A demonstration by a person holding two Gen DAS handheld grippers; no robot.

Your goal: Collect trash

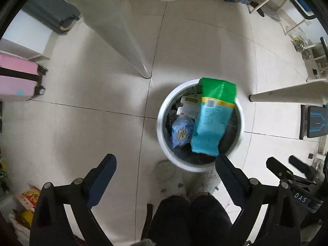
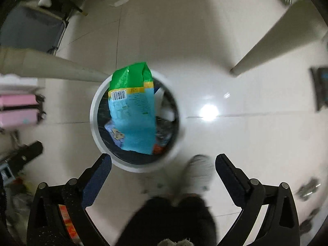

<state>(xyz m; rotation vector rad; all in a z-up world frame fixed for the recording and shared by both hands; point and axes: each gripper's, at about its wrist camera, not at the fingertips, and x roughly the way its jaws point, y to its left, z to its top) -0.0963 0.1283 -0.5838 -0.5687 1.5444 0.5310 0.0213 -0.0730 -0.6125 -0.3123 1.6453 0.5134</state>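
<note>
A round white trash bin [image 1: 164, 110] stands on the tiled floor below both grippers; it also shows in the right wrist view [image 2: 94, 106]. A green and light-blue bag [image 1: 211, 119] lies on top of the trash inside, slightly blurred; it also shows in the right wrist view [image 2: 133, 114]. A crumpled blue wrapper [image 1: 182, 131] and a white carton [image 1: 189, 107] lie beside it. My left gripper [image 1: 166, 160] is open and empty above the bin's near edge. My right gripper [image 2: 164, 160] is open and empty, also above the near rim.
White table legs [image 1: 131, 41] [image 1: 287, 92] stand behind and right of the bin. A pink suitcase [image 1: 18, 78] is at the left. The person's slippered feet [image 1: 170, 176] are just in front of the bin. Packets lie at the lower left [image 1: 28, 198].
</note>
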